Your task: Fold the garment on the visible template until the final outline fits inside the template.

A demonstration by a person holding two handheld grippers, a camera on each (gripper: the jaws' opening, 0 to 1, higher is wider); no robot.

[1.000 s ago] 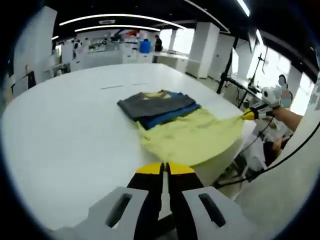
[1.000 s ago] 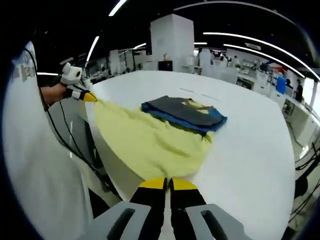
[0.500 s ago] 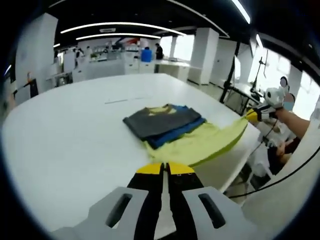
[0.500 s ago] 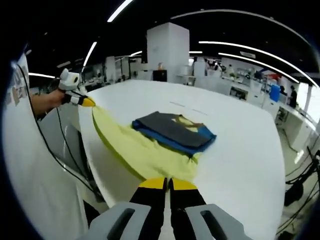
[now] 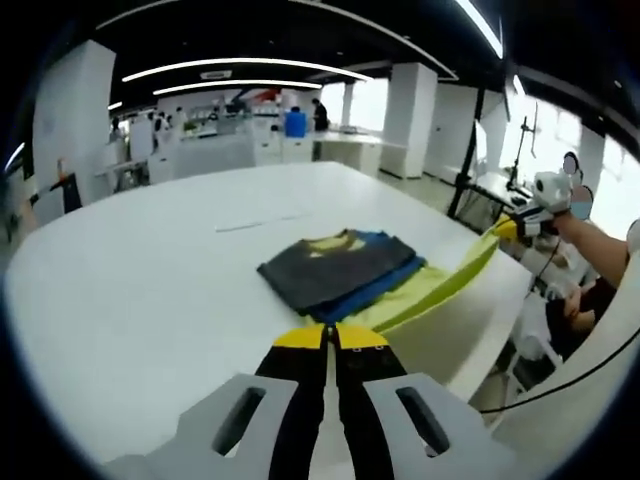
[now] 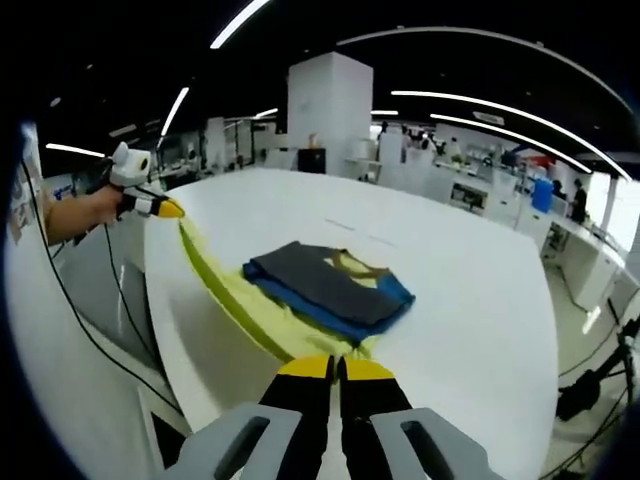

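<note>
Left claw (image 5: 330, 338): yellow-tipped jaws pressed together, clamped on the near edge of the yellow garment (image 5: 440, 285). Right claw (image 6: 335, 368): jaws likewise together, pinching the opposite near edge of the same garment (image 6: 225, 295). Each claw also appears in the other's camera, held out past the surface edge in a hand: the right one (image 5: 510, 228) at far right of the left gripper view, the left one (image 6: 165, 209) at far left of the right gripper view, both with the yellow cloth running up to their tips. The garment is stretched taut between the two claws as a narrow band along the near edge of the white surface (image 5: 140, 290), partly lifted off it (how much still touches the surface cannot be told). Its far portion disappears under a stack of folded clothes (image 5: 335, 268), dark grey on top with blue beneath, lying toward the middle of the surface. Thin dark marks (image 5: 262, 220) sit on the surface beyond the stack.
</note>
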